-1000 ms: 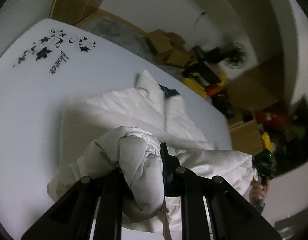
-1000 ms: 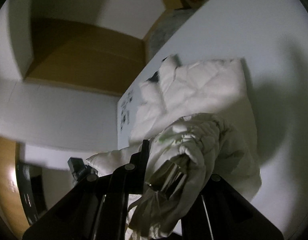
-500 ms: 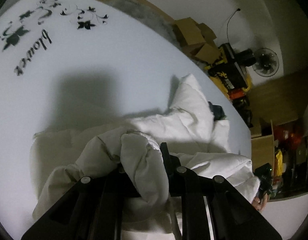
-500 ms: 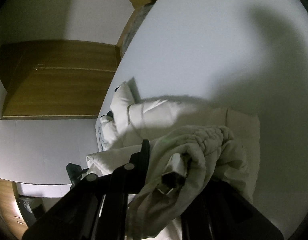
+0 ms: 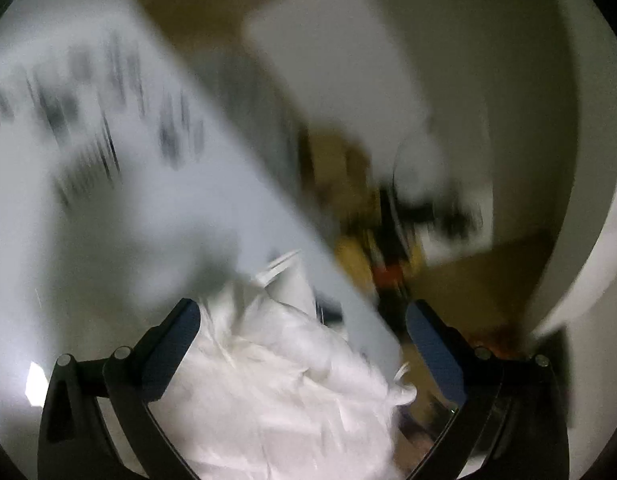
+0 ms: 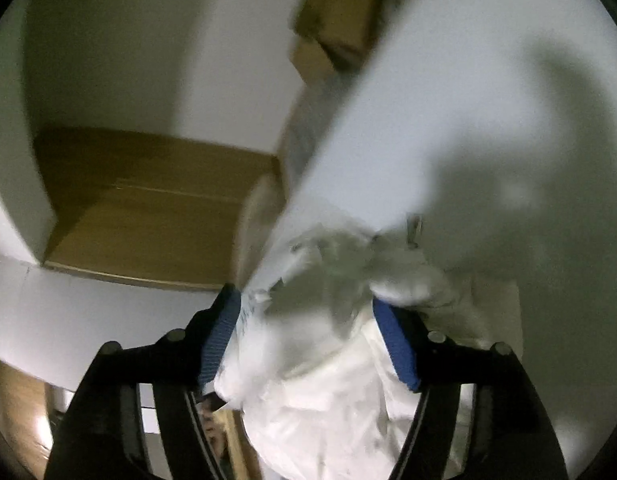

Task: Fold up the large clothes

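Left wrist view: the left hand-held gripper (image 5: 302, 320) stands with its jaws spread wide, the two dark fingers far apart at either side of the lower frame. Between and below them lies the white garment (image 5: 284, 392), bunched into a rumpled heap; its folds reach up toward the left finger (image 5: 176, 340), but neither pad closes on it. The garment rests on the white worktop (image 5: 88, 220), near that surface's right-hand edge. Dark printed marks (image 5: 108, 120) show on the far part of the worktop (too smeared by motion blur to read). Beyond the edge, brown, yellow and orange clutter (image 5: 380, 248) is visible, too blurred to identify.

Right wrist view: the right hand-held gripper (image 6: 312, 328) is likewise parted, its blue-padded fingers (image 6: 396, 348) flanking the garment (image 6: 320, 392) with a broad gap between them. The cloth fills the space between the pads; whether it touches either pad cannot be told. It spreads downward in white crumpled layers and lies at the near left edge of the worktop (image 6: 448, 100), on which a broad soft shadow falls to the right. Cardboard boxes (image 6: 332, 24) stand beyond the far edge, and a brown wooden panel (image 6: 156, 208) occupies the left background.
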`<state>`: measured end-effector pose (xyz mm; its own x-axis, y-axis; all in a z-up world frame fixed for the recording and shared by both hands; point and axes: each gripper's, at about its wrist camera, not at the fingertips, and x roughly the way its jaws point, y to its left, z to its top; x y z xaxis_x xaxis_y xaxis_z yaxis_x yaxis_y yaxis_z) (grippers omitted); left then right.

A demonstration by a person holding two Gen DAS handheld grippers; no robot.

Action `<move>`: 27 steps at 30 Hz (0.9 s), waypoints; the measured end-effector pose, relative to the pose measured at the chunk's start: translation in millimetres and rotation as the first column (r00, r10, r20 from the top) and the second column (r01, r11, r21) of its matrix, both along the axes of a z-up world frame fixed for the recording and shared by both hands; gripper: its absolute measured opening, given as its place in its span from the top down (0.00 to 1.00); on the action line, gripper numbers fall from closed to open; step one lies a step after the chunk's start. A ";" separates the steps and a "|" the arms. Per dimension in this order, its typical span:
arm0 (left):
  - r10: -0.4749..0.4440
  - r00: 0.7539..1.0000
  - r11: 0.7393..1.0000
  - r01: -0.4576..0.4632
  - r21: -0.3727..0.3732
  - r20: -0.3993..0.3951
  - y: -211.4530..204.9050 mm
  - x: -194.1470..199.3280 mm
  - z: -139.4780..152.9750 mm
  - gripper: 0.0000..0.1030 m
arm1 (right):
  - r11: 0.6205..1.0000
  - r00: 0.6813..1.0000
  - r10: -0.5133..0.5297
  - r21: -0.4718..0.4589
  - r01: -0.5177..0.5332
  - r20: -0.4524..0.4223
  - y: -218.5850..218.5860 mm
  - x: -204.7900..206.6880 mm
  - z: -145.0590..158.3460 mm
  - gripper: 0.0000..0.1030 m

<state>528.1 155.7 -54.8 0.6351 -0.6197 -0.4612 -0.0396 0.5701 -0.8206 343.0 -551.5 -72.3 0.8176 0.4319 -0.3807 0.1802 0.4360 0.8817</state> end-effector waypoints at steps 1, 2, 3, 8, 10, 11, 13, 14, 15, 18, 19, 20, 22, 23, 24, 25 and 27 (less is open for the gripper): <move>0.060 0.996 0.997 -0.063 0.054 0.061 10.2 -15.7 19.1 0.00 | 0.999 0.999 -0.033 -0.038 0.034 0.028 0.9 -10.9 13.2 0.23; 0.092 0.991 0.989 -0.102 0.106 0.094 14.9 -27.6 32.0 0.00 | 0.996 0.997 -0.048 -0.070 0.052 0.063 3.8 -24.0 27.8 0.21; 0.112 0.987 0.976 -0.131 0.176 0.115 13.9 -40.7 43.7 0.00 | 0.994 0.994 -0.044 -0.091 0.053 0.101 10.3 -36.5 40.0 0.20; 0.069 0.989 0.865 -0.125 0.485 0.131 -65.8 -84.0 47.7 0.00 | 0.956 0.998 0.058 -0.289 -0.051 0.017 92.5 -35.2 58.0 0.19; 0.018 0.992 0.819 -0.085 0.567 0.123 -120.8 -92.9 27.9 0.00 | 0.897 0.994 0.079 -0.430 -0.103 -0.073 138.9 -21.0 53.5 0.26; 0.003 0.992 0.800 -0.076 0.595 0.123 -141.5 -93.6 21.1 0.00 | 0.841 0.989 0.082 -0.524 -0.133 -0.120 165.3 -13.6 49.3 0.38; -0.027 0.990 0.740 -0.074 0.669 0.139 -180.9 -98.2 2.0 0.00 | 0.770 0.981 0.092 -0.612 -0.180 -0.172 203.3 -1.9 33.4 0.53; -0.036 0.988 0.688 -0.083 0.721 0.147 -204.0 -97.7 -9.7 0.00 | 0.742 0.977 0.084 -0.643 -0.193 -0.196 218.1 4.0 25.2 0.63; -0.040 0.987 0.658 -0.090 0.747 0.154 -215.7 -97.3 -16.2 0.00 | 0.719 0.973 0.075 -0.664 -0.206 -0.220 230.2 9.8 16.3 0.66; -0.041 0.978 0.540 -0.150 0.828 0.203 -245.0 -90.5 -30.6 0.00 | 0.655 0.972 0.049 -0.727 -0.204 -0.229 250.0 26.5 1.1 0.67; -0.037 0.974 0.495 -0.177 0.851 0.224 -248.8 -86.7 -33.8 0.00 | 0.623 0.975 0.019 -0.760 -0.183 -0.220 250.4 28.2 2.8 0.67; -0.031 0.970 0.465 -0.200 0.863 0.241 -250.4 -84.8 -35.6 0.00 | 0.575 0.977 -0.021 -0.802 -0.162 -0.212 251.8 36.9 -1.4 0.66; -0.015 0.972 0.430 -0.206 0.879 0.235 -246.0 -74.0 -44.5 0.00 | 0.537 0.973 -0.040 -0.826 -0.173 -0.229 243.5 54.0 -12.3 0.66; -0.005 0.978 0.429 -0.185 0.884 0.207 -243.3 -66.3 -56.3 0.00 | 0.541 0.968 -0.034 -0.819 -0.191 -0.249 241.5 64.2 -21.5 0.66; 0.002 0.983 0.425 -0.169 0.889 0.186 -240.8 -61.4 -64.4 0.00 | 0.544 0.964 -0.030 -0.813 -0.207 -0.266 239.5 69.6 -30.1 0.66; 0.011 0.988 0.413 -0.145 0.899 0.154 -238.8 -53.9 -79.9 0.00 | 0.552 0.958 -0.021 -0.802 -0.228 -0.287 236.7 75.1 -43.7 0.66; 0.012 0.993 0.445 -0.109 0.889 0.116 -231.9 -42.3 -100.5 0.00 | 0.568 0.959 0.001 -0.789 -0.233 -0.282 235.1 78.2 -56.3 0.66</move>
